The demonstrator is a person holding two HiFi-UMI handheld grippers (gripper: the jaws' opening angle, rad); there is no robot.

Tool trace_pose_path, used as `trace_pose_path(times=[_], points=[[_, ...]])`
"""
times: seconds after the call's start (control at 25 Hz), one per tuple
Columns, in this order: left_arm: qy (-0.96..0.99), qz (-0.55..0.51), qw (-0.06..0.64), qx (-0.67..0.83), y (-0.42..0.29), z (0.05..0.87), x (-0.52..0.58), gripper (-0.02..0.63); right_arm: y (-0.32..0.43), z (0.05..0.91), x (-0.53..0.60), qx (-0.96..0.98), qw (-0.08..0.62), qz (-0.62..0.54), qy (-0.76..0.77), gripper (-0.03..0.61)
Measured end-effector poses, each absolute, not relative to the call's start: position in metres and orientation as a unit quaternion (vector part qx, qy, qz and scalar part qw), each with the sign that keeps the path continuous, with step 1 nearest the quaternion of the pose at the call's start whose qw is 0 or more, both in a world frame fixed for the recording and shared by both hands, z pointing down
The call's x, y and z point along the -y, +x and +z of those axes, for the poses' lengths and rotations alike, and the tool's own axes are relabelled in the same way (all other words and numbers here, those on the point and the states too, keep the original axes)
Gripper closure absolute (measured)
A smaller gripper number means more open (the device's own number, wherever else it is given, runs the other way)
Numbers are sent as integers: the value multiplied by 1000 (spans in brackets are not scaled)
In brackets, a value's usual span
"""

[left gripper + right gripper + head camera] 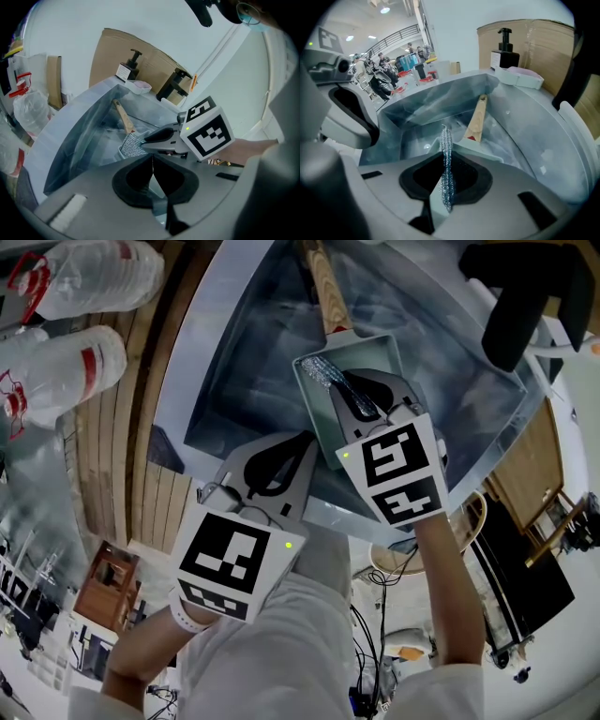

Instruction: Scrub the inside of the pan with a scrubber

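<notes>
A pale square pan [371, 344] with a wooden handle [328, 287] lies in the steel sink [234, 352]. My right gripper [361, 395] reaches over the pan and is shut on a silvery mesh scrubber [326, 372], which hangs above the pan's inside. In the right gripper view the scrubber [446, 173] stands edge-on between the jaws, with the handle [477, 119] and pan rim [487, 149] beyond. My left gripper [286, 460] is shut with nothing in it, at the sink's near rim, left of the pan. The left gripper view shows the scrubber [131, 145] and handle [123, 117].
Two clear plastic bottles [84, 277] lie on the slatted wooden counter [141, 427] left of the sink. A black pump bottle [504, 47] and cardboard [534, 37] stand behind the sink. A black fixture [525, 296] hangs over the sink's far right corner.
</notes>
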State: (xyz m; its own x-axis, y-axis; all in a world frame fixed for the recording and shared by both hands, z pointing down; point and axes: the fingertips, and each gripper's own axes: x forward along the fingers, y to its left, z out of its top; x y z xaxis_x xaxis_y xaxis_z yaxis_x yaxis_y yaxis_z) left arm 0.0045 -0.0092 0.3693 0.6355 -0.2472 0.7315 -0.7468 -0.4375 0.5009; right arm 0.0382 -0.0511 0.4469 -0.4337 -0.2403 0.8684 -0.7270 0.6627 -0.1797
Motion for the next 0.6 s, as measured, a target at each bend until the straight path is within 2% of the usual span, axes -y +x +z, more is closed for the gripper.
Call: trace_pose_path(times=[0.6], points=[[795,287,427,321,-3,368,8,607,147,453,75,693,453,328,454,531]])
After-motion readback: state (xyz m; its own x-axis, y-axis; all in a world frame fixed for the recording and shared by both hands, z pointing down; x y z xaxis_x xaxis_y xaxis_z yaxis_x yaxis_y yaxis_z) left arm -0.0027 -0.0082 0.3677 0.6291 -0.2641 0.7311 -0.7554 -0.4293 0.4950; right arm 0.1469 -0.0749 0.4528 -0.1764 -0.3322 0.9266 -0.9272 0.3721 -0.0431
